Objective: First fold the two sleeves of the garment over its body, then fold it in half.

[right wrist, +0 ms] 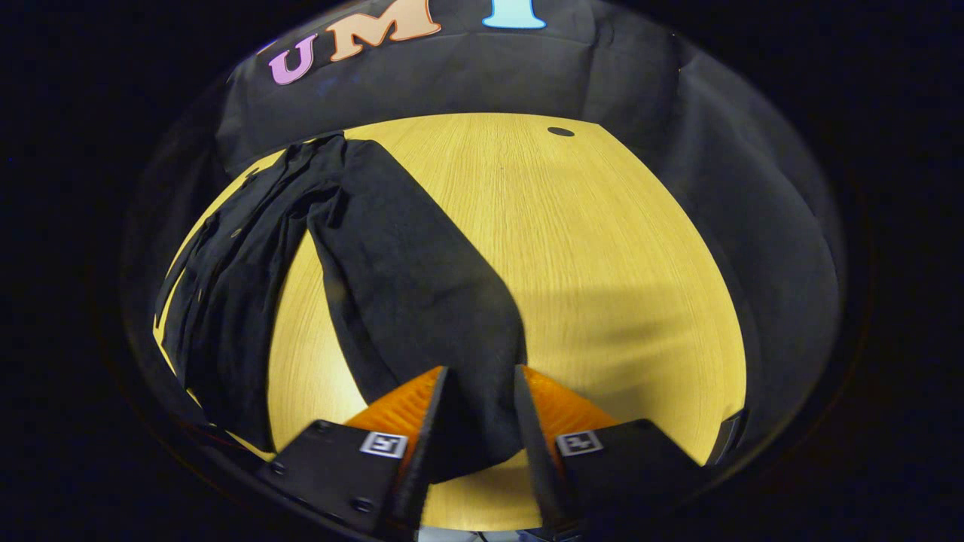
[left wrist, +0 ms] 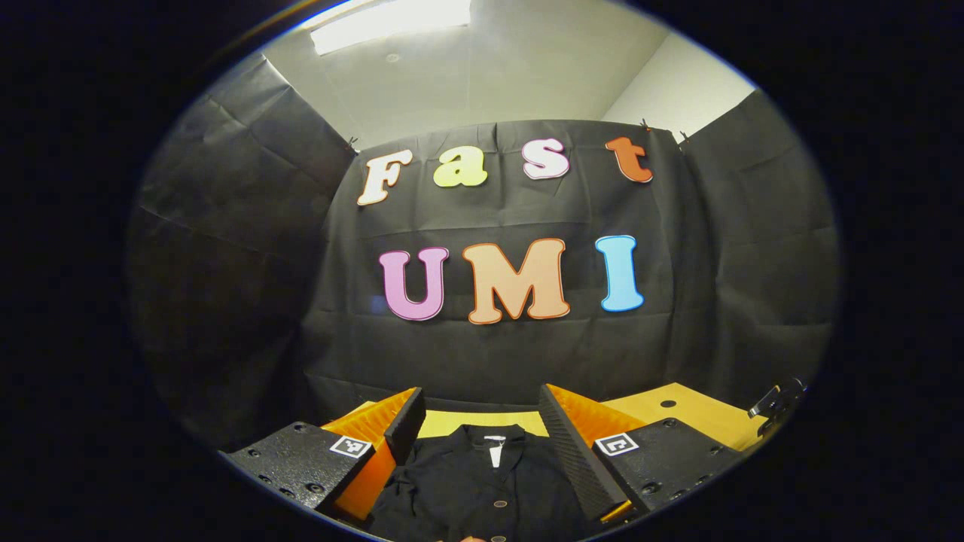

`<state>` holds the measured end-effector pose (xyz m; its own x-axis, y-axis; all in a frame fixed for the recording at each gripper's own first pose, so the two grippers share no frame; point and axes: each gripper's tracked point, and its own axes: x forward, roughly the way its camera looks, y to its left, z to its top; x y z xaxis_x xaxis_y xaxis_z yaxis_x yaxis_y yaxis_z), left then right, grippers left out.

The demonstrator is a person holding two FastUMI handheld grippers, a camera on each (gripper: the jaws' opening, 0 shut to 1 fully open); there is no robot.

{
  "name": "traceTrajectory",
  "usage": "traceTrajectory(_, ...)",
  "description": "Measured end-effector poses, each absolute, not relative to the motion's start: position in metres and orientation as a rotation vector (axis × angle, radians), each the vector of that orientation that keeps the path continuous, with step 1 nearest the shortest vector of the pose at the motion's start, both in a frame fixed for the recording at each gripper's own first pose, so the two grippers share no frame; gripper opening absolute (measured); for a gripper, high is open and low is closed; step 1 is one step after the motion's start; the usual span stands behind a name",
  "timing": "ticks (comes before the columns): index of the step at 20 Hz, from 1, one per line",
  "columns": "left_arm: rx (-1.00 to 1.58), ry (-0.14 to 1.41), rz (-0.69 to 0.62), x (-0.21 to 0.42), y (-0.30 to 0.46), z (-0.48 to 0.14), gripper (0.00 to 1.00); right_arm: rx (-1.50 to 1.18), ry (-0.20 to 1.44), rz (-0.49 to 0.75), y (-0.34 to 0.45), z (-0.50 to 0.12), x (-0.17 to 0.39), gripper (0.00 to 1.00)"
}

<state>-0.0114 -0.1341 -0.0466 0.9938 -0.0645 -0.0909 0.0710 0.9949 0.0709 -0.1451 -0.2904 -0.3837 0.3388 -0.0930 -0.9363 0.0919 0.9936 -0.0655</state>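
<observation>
1 black garment (right wrist: 226, 286) lies on the bench (right wrist: 602, 248); the right gripper (right wrist: 480, 391) straddles 1 sleeve (right wrist: 422, 301), fingers apart, and the left gripper (left wrist: 482, 421) is spread wide.

Garment (right wrist: 226, 286): one dark button-front shirt, which I am seeing lying flat on the yellow wooden table (right wrist: 602, 248). Collar (left wrist: 489, 435) is pointing toward the far table edge, with a white tag inside it and small round buttons (left wrist: 499, 503) running down the placket. One sleeve (right wrist: 422, 301) is stretching out away from the body, across bare tabletop, unfolded, its cuff end lying between my right tongs' fingers. Body is lying slightly rumpled, with lengthwise creases.
</observation>
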Motion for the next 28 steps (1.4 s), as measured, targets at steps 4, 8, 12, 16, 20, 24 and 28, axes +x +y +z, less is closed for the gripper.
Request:
traceTrajectory(4,0.087,0.065,-0.079,-0.006,-0.112,-0.036,0.92,-0.015,1.180,-0.193,-0.285,-0.384,-0.147,0.04)
traceTrajectory(8,0.111,0.054,-0.066,-0.005,-0.082,-0.025,0.92,0.050,1.134,-0.291,-0.278,-0.379,-0.145,0.03)
traceTrajectory(12,0.132,0.044,-0.055,-0.004,-0.057,-0.017,0.92,0.081,0.985,-0.333,-0.270,-0.350,-0.123,0.03)
traceTrajectory(16,0.124,0.052,-0.052,-0.008,-0.037,-0.018,0.92,0.110,0.836,-0.346,-0.249,-0.304,-0.081,0.02)
traceTrajectory(20,0.121,0.040,-0.043,-0.014,-0.013,-0.015,0.92,0.127,0.715,-0.330,-0.222,-0.259,-0.046,0.02)
traceTrajectory(24,0.118,0.054,-0.027,-0.020,0.020,-0.019,0.92,0.123,0.623,-0.305,-0.189,-0.223,-0.016,0.02)
traceTrajectory(28,0.095,0.065,0.025,-0.026,0.059,-0.023,0.92,0.095,0.588,-0.256,-0.150,-0.204,0.006,0.02)
